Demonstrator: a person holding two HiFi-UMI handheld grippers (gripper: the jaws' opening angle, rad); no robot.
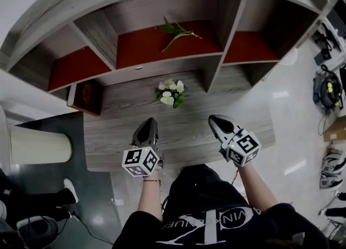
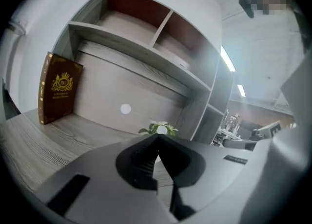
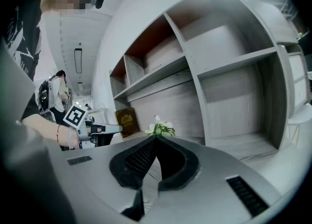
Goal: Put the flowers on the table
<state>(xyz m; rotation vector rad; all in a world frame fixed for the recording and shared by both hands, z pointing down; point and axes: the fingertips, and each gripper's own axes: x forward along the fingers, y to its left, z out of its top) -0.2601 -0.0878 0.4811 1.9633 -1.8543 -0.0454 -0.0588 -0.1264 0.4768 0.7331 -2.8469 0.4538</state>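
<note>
Flowers on table — placing looks done | left gripper, right gripper: fingers together, empty | next: we retreat

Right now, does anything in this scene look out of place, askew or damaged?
One thing: a loose green sprig lies alone on its side in the middle shelf compartment, apart from the white flowers sitting on the table below. It may be a stray piece. Nothing looks spilled or damaged.

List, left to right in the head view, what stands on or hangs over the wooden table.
brown book → left gripper → white flowers → right gripper
</note>
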